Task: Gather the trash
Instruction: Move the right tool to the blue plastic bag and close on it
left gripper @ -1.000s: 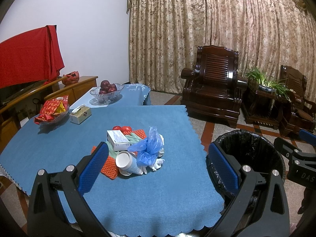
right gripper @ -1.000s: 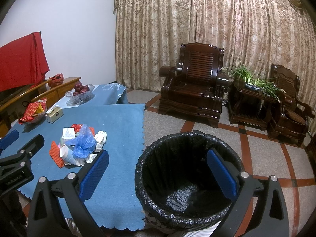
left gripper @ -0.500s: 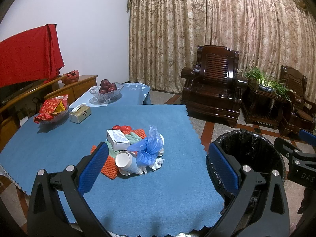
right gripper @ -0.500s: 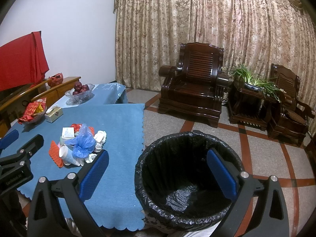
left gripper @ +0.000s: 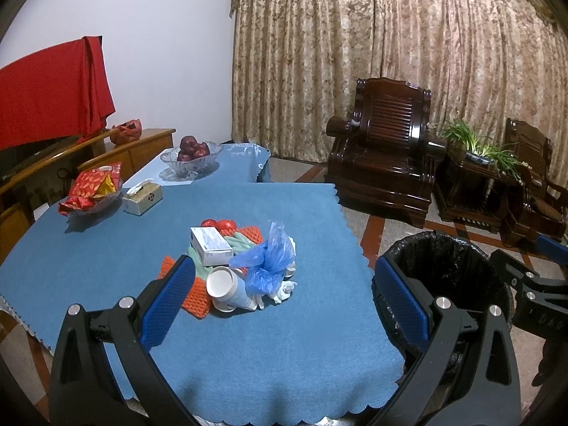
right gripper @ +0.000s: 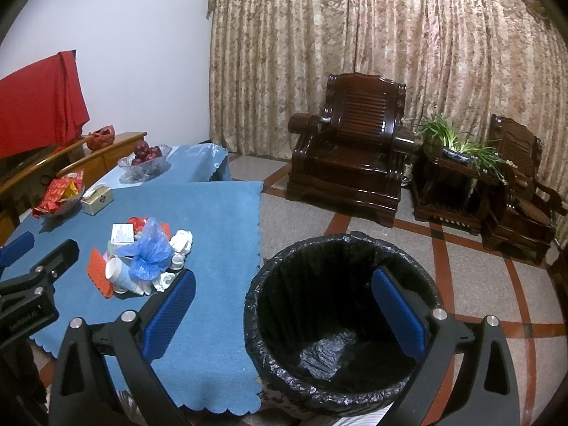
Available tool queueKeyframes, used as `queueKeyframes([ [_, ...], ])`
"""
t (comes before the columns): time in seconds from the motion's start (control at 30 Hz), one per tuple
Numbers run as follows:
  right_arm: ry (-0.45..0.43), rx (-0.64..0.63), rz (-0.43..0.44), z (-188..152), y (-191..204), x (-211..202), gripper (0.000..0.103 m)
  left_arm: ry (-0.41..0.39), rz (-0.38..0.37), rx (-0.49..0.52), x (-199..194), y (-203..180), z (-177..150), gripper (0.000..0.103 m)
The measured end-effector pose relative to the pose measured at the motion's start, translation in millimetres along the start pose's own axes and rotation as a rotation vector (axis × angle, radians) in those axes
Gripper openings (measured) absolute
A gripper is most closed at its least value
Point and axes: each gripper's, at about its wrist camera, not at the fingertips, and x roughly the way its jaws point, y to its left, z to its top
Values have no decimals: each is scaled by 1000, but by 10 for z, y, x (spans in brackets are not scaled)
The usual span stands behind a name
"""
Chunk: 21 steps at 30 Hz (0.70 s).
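A heap of trash lies mid-table on the blue cloth: a crumpled blue plastic bag, a tipped paper cup, a white box, orange foam netting and white tissue wads. The same blue bag shows in the right wrist view. A bin with a black liner stands on the floor right of the table, also the bin. My left gripper is open, short of the heap. My right gripper is open above the bin's near rim. Both hold nothing.
Further back on the blue-clothed table sit a tissue box, a glass dish of red snack packets and a bowl of dark fruit. Dark wooden armchairs and a plant stand line the curtain. A sideboard runs along the left wall.
Both views have shifted only very slightly. The trash heap and bin have not moved, and both grippers stay open.
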Motion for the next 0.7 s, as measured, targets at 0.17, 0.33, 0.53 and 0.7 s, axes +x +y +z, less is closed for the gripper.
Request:
queueKeyframes([
  [0.17, 11, -16, 22, 94, 69, 57, 97, 7, 8, -29, 112, 116, -94, 98],
  [0.33, 20, -37, 83, 146, 233, 242, 97, 32, 60, -42, 247, 306, -148, 98],
  [0.53, 17, -68, 139, 217, 505, 575, 95, 32, 106, -92, 468, 722, -187, 98],
  [0.7, 28, -119, 210, 237, 824, 935, 89, 48, 164, -97, 649, 932, -241, 98],
])
